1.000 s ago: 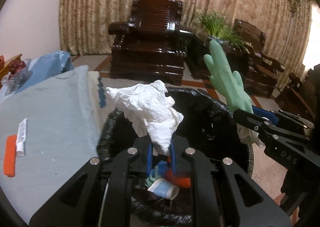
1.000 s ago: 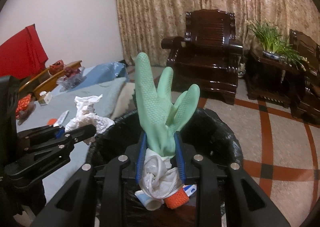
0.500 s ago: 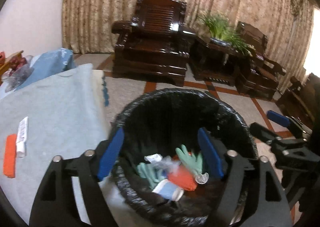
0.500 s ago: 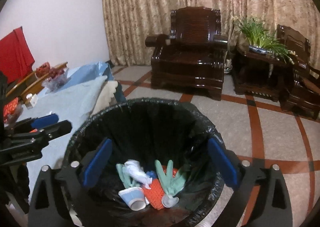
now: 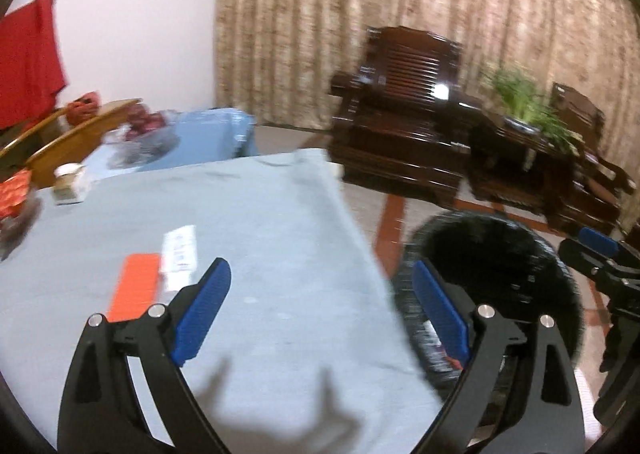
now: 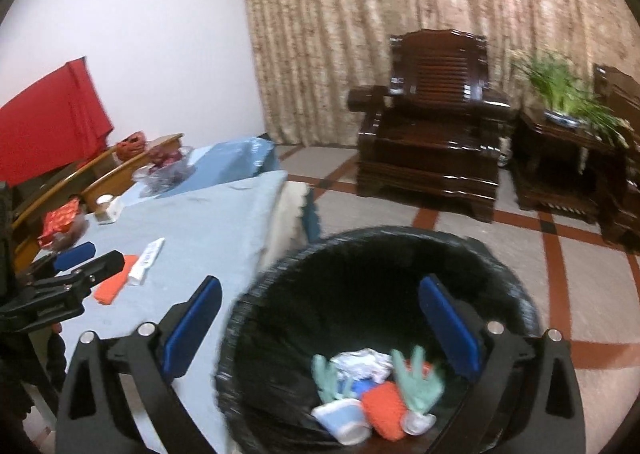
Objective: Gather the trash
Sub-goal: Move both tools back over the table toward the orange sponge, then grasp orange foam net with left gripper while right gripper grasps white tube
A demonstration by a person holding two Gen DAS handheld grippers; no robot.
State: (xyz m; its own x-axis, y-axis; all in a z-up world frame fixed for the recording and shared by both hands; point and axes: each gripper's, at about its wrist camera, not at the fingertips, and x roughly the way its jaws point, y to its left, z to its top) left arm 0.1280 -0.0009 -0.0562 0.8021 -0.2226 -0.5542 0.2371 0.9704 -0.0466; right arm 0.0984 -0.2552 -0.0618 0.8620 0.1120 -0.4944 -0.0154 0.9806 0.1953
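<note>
My left gripper [image 5: 320,294] hangs over the blue-grey tablecloth [image 5: 260,221], its jaws opening with nothing between them. Ahead and to its left lie an orange flat piece [image 5: 134,286] and a white tube [image 5: 180,254]. The black-lined bin [image 5: 500,274] stands off the table's right edge. My right gripper [image 6: 320,318] is open and empty above the bin [image 6: 360,254]. Inside the bin lie green gloves [image 6: 418,382], crumpled white tissue [image 6: 362,362], an orange wad [image 6: 386,406] and a paper cup [image 6: 340,416]. The left gripper [image 6: 76,258] shows near the orange piece [image 6: 112,286] and tube [image 6: 146,258].
At the table's far end are a small white jar [image 5: 70,181], a glass bowl of red fruit [image 6: 164,165] and red packets [image 6: 60,221]. A dark wooden armchair [image 6: 436,141] and a side table with a plant [image 6: 560,125] stand on the tiled floor behind the bin.
Both grippers opened; the white tissue and the green glove dropped into the bin. My left gripper then swung left from over the bin to above the table.
</note>
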